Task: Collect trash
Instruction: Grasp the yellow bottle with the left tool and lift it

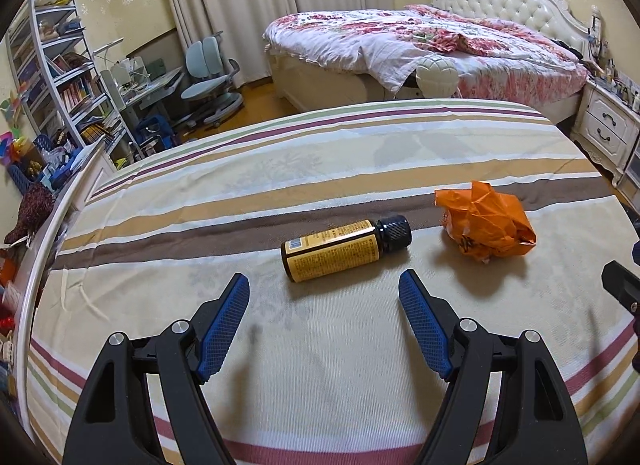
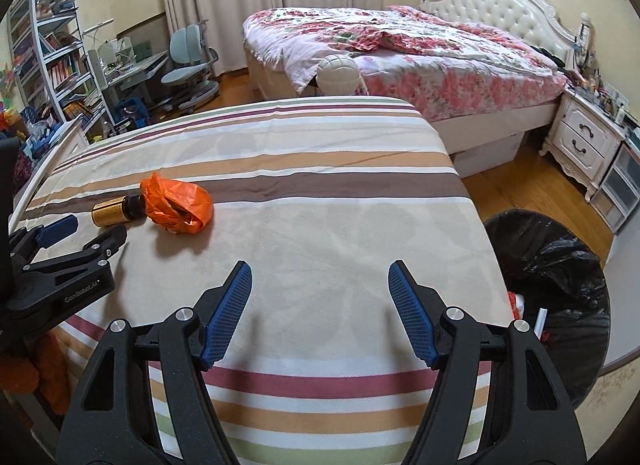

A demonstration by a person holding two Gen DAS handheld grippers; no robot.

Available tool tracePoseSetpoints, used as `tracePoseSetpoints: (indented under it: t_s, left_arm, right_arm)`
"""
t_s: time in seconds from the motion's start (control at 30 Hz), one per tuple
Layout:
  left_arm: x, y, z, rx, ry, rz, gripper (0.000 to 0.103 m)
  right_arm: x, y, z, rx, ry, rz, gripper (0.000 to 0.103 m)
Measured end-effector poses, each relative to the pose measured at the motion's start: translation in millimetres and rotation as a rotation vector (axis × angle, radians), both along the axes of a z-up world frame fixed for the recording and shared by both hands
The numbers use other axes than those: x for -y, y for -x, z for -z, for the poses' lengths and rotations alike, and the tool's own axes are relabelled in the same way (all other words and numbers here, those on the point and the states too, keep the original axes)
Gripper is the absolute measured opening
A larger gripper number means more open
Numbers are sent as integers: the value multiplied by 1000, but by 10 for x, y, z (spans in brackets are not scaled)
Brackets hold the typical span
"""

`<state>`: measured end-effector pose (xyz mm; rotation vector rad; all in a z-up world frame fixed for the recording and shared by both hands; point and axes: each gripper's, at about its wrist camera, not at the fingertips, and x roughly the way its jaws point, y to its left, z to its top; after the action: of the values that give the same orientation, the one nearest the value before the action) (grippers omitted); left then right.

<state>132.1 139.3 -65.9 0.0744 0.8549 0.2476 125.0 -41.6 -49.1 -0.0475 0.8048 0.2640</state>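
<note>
Now | black-lined bin (image 2: 560, 261): scraps inside | bottle (image 1: 340, 251), orange wrapper (image 1: 486, 225): on bed

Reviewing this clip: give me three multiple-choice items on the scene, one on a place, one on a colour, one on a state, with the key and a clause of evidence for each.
1. Where is the black-lined trash bin?
A. On the striped bed
B. On the floor beside the striped bed
C. Under the desk

2. What colour is the crumpled bag?
A. Orange
B. Green
C. White

3. How does the bottle lie?
A. Upright, cap off
B. Held between gripper fingers
C. On its side, cap on

Key:
1 B: the right wrist view shows the bin on the floor next to the bed's edge.
2 A: the bag is bright orange in both views.
3 C: it lies flat on the cover with its dark cap in place, ahead of the open left gripper; the right gripper is open too, with nothing between its fingers.
</note>
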Motion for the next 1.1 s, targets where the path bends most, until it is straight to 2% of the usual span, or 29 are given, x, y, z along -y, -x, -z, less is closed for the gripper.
tracePoseSetpoints:
  t_s: [0.6,1.03,1.1]
  left_arm:
    - [-68,-254,32,-33,-20,41,75]
    - [-228,-383,8,-38,42,32,75]
    - [-245,-399,7,-38,49,31,72]
  right_arm:
    - [-135,-135,51,-27,-4,-21,70]
    - [-156,-209,96,-39,-7,-21,70]
    - [-153,-214,97,-40,-6,-21,70]
